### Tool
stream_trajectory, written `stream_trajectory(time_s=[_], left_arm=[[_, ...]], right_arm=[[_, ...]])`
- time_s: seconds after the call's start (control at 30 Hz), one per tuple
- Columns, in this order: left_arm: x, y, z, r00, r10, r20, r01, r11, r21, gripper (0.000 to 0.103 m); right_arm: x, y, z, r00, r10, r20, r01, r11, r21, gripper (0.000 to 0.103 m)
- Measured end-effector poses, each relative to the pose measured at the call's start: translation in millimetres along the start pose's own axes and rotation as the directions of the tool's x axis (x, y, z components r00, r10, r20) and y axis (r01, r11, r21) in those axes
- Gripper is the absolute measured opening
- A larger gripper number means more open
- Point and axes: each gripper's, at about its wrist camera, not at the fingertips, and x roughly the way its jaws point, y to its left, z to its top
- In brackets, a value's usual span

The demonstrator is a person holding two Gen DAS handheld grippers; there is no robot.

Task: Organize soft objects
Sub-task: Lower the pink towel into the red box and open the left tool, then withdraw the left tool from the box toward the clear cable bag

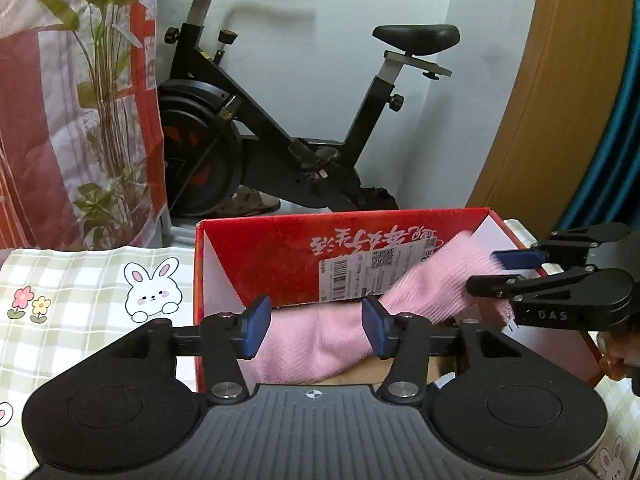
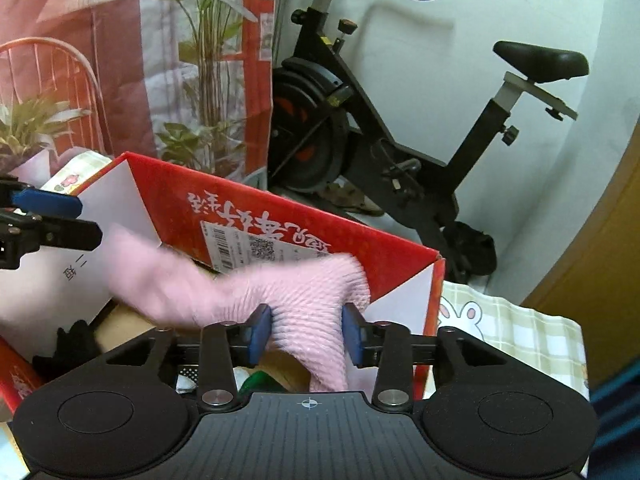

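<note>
A pink knitted cloth (image 1: 320, 340) hangs stretched over the open red cardboard box (image 1: 280, 252). My left gripper (image 1: 316, 330) has its jaws around one end of the cloth, the blue pads against its sides. My right gripper (image 2: 306, 330) is shut on the other end of the pink cloth (image 2: 308, 304); it shows at the right in the left wrist view (image 1: 492, 272). The left gripper shows at the left edge in the right wrist view (image 2: 76, 220). The cloth is blurred by motion. The red box (image 2: 280, 208) holds dark and green soft items (image 2: 68, 344).
The box stands on a table with a green checked rabbit-print cloth (image 1: 80, 304). A black exercise bike (image 1: 288, 128) stands behind by the white wall. A plant (image 1: 108, 100) and a red patterned curtain are at the left, a wooden panel (image 1: 560, 100) at the right.
</note>
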Motion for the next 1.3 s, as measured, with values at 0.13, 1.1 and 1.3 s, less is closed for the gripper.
stream_trajectory(time_s=[0.13,1.1,1.3], left_arm=[[-8.3,0.1,-0.9,1.000,-0.004,0.010,0.004,1.000,-0.011,0.064],[-142.0,-37.6,-72.8,0.996,-0.004,0.091,0.007,0.999,-0.031,0.103],[-162.6,-40.5,-100.6,0.996,-0.007,0.088,0.012,0.998,-0.059,0.103]], right_arm=[[-10.2,1.0,-0.6,1.000,-0.005,0.010,0.005,1.000,-0.004,0.043],[-160.0,27.5,-65.6,0.958,0.020,0.288,-0.055,0.992,0.116,0.103],[-183.4,31.8,-91.0,0.949,0.044,0.312,-0.094,0.985,0.146,0.103]])
